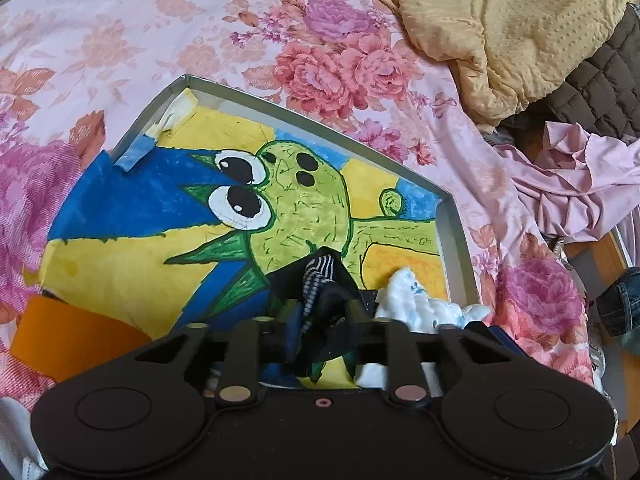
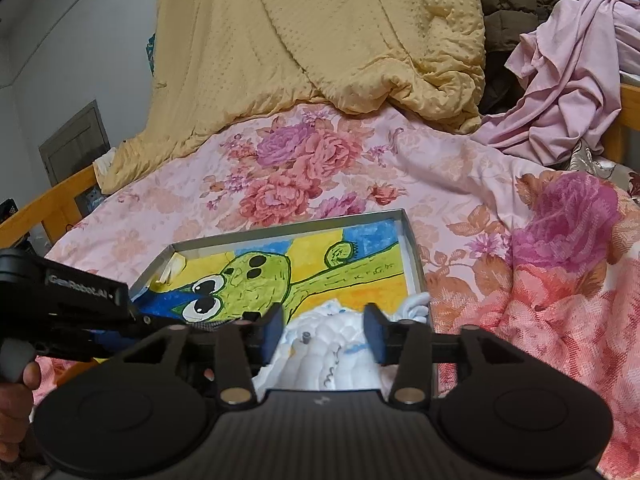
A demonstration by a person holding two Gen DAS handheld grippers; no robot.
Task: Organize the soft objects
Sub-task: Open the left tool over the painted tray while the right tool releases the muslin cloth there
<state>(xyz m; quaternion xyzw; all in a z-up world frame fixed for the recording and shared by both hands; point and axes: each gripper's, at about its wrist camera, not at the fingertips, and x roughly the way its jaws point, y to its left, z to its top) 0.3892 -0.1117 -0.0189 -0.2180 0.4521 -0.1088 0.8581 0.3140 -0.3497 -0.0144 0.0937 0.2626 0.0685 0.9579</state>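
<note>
The soft things lie in the shallow tray on the bed, one between each pair of your tongs.

Your left tongs stand partly open around a dark cloth with a striped patch, which sits on the cartoon drawing lining the tray; whether the pads touch it you cannot tell. Your right tongs gape wider, their blue pads either side of a white padded cloth at the tray's near right corner, clear of it. The flowered bedsheet lies under the tray, a yellow blanket heaped behind.
</note>
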